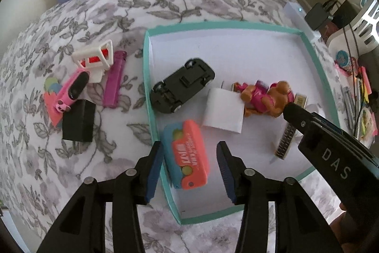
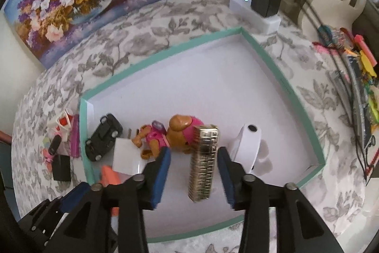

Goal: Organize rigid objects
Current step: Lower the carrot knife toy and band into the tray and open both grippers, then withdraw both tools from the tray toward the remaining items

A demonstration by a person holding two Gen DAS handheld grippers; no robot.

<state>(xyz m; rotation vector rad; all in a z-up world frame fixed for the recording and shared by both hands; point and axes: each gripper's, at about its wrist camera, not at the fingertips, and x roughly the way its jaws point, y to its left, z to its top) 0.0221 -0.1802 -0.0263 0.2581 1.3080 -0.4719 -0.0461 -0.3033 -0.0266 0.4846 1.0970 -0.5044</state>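
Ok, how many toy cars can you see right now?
2. A black car lies upside down inside the teal box, near its left wall. A pink car sits outside on the floral cloth, left of the box. Others may be hidden.

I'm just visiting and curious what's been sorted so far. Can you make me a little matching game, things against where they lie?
Things:
1. black car
2. purple lighter
3. gold bar
4. orange case

Places:
A. on the cloth, outside the box
B. between the right gripper's open fingers
C. upside down in the box
D. between the left gripper's open fingers

Pairs: 1-C, 2-A, 3-B, 4-D
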